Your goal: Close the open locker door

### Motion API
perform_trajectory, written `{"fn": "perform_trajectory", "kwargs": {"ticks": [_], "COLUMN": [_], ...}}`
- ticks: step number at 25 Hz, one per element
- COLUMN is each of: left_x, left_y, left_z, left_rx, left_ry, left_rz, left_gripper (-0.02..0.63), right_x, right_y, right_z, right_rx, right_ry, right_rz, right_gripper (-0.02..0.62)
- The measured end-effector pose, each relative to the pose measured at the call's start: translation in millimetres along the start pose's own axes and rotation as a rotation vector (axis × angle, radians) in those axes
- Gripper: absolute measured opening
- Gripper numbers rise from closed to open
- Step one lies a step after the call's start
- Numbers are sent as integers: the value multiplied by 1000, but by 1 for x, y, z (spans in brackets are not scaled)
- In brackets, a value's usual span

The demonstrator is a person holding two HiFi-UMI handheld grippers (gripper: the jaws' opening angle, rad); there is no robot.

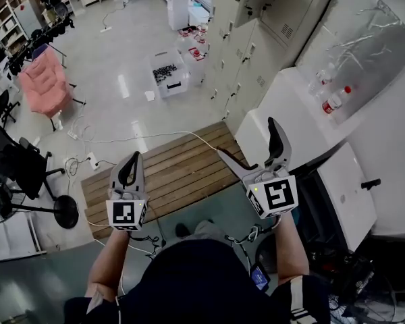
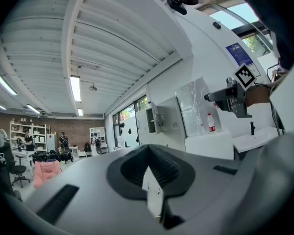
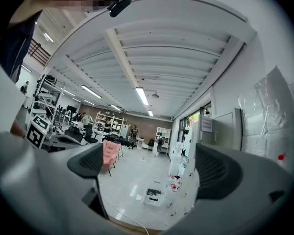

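Note:
A bank of grey lockers [image 1: 239, 59] stands along the right wall. One upper locker door [image 1: 245, 2] hangs open, far ahead of both grippers. In the left gripper view the same open door [image 2: 154, 117] shows in the distance. My left gripper [image 1: 128, 169] is held low over the floor, its jaws together with nothing between them [image 2: 148, 153]. My right gripper [image 1: 251, 148] is raised beside a white cabinet. Its jaws are spread wide and empty [image 3: 152, 168]. A grey locker [image 3: 228, 129] shows past its right jaw.
A wooden platform [image 1: 165, 174] lies on the floor just ahead of me. A white cabinet [image 1: 290, 103] carrying bottles [image 1: 334, 102] stands close at my right. Farther off are a clear bin [image 1: 167, 73], a pink armchair [image 1: 44, 83], an office chair [image 1: 20, 164] and floor cables [image 1: 88, 137].

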State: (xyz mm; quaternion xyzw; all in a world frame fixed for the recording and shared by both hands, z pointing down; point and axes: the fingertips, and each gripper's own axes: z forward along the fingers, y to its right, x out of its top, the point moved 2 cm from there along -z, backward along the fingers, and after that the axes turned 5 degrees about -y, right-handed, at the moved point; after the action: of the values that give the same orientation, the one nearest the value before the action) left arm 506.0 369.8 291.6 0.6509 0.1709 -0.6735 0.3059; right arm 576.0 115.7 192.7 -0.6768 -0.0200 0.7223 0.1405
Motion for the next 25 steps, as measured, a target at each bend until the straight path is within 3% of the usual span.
{"fn": "perform_trajectory", "kwargs": {"ticks": [9,20,25], "left_x": [2,19,19], "left_y": [-3,-23,-31], "left_z": [40,159,201], "left_rx": [-24,57,77], "left_ry": [-1,0,-3], "left_rz": [-33,-35,-48], "left_gripper": [3,3,3], "right_x": [11,9,9], "right_y": [28,139,166], "right_z": [31,120,161], "right_rx": [-1,39,75], "right_ry": [5,24,19], "right_rz": [-5,-1,-28], "right_gripper": [580,580,580]}}
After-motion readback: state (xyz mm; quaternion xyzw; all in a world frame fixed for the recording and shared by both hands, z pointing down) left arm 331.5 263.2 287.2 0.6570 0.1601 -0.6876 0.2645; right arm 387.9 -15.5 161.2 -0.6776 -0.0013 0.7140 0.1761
